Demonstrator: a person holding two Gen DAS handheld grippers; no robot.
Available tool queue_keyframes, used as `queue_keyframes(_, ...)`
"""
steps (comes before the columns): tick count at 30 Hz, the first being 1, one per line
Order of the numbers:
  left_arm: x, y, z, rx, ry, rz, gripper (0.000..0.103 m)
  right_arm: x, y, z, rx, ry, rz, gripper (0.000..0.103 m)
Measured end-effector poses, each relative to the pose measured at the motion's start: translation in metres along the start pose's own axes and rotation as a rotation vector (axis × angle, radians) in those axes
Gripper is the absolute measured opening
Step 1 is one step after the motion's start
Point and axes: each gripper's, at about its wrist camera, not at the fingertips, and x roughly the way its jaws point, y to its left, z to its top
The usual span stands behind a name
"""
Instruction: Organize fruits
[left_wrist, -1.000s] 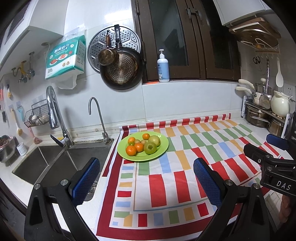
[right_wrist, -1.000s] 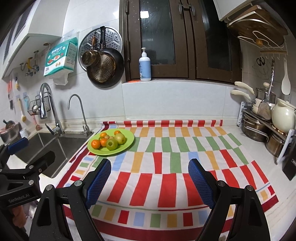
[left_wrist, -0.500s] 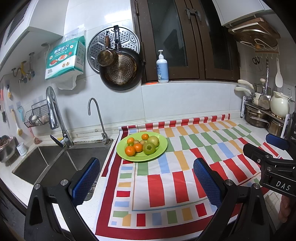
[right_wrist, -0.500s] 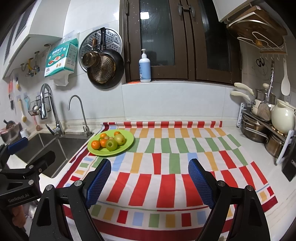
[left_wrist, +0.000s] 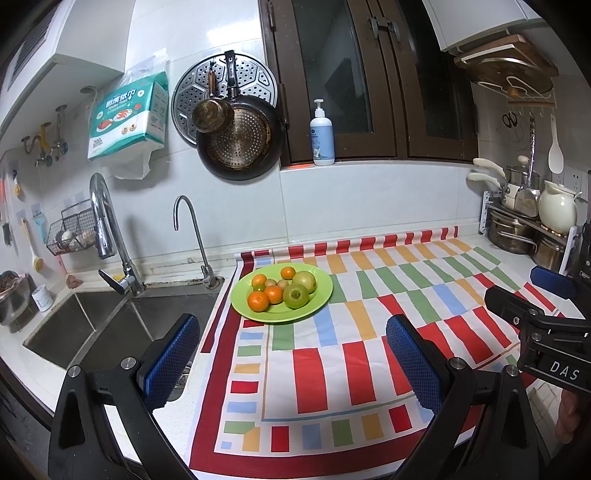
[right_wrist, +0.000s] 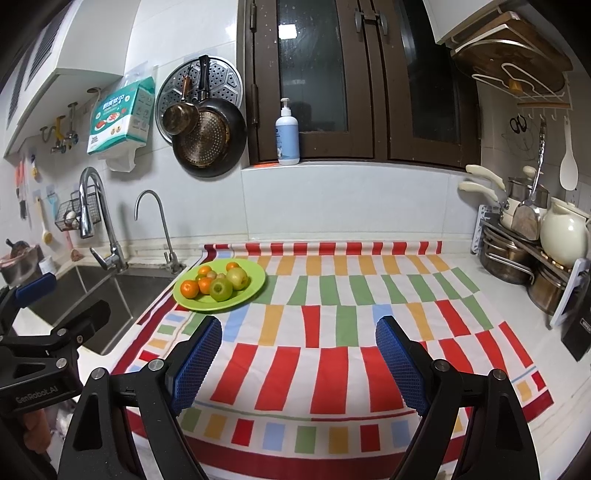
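A green plate (left_wrist: 317, 302) (right_wrist: 255, 286) sits at the far left of a striped mat (left_wrist: 369, 332) (right_wrist: 332, 332), beside the sink. On it lie several small oranges (left_wrist: 258, 301) (right_wrist: 190, 288), two green apples (left_wrist: 295, 295) (right_wrist: 221, 289) and a few small brownish fruits (left_wrist: 282, 283). My left gripper (left_wrist: 291, 354) hovers open over the mat's near left part, well short of the plate. Over the mat's near middle my right gripper (right_wrist: 298, 354) is open too, with nothing between its blue pads. Each gripper shows at the edge of the other's view.
A steel sink (left_wrist: 110, 325) with two taps (left_wrist: 110, 236) lies left of the mat. A pot rack with a cream jug (right_wrist: 563, 236) stands at the right wall. Pans (left_wrist: 240, 144) and a soap bottle (left_wrist: 322, 134) are on the back wall and sill.
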Motion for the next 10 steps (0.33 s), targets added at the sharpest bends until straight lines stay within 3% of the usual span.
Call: queue_keyframes(10, 0.0034, -0.0031, 0.0016, -0.001, 0.005, -0.002, 0.103, 0.0007, -0.0021, 0.0009, -0.001, 0.002, -0.002, 0.086)
